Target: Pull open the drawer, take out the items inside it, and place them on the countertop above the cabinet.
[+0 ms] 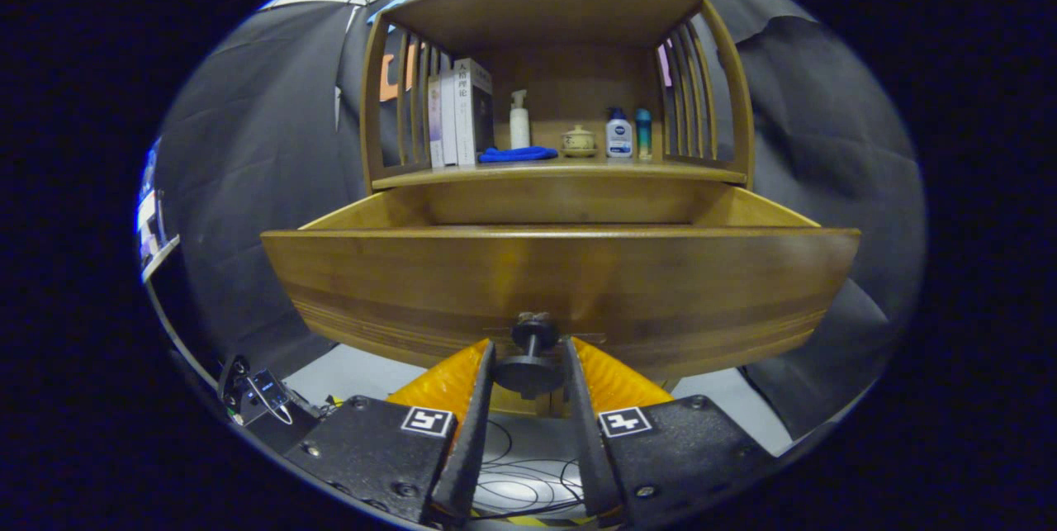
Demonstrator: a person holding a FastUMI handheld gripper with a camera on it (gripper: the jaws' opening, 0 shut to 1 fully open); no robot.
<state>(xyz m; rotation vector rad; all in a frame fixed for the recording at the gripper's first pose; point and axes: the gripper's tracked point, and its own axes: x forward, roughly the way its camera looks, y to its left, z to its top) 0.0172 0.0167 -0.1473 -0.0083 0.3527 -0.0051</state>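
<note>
Gripper view. The gripper [529, 357] sits level with the drawer front, its two fingers [472, 424] clamped on either side of the dark round knob [531, 357], both pressing on it. The wooden drawer [561, 283] stands pulled out from the cabinet, its front panel close ahead of the fingers and its side walls running back under the countertop [561, 174]. The drawer's inside is hidden behind the front panel, so its contents cannot be told.

On the countertop, inside the slatted wooden shelf frame [376, 101], from left to right: upright books [462, 111], a folded blue cloth [518, 154] lying just in front of a white pump bottle [519, 120], a small lidded ceramic jar [578, 140], a white bottle with a blue cap [618, 135], and a slim teal bottle [643, 133] just beside it.

Loose cables [520, 473] lie on the floor below, between the fingers.
</note>
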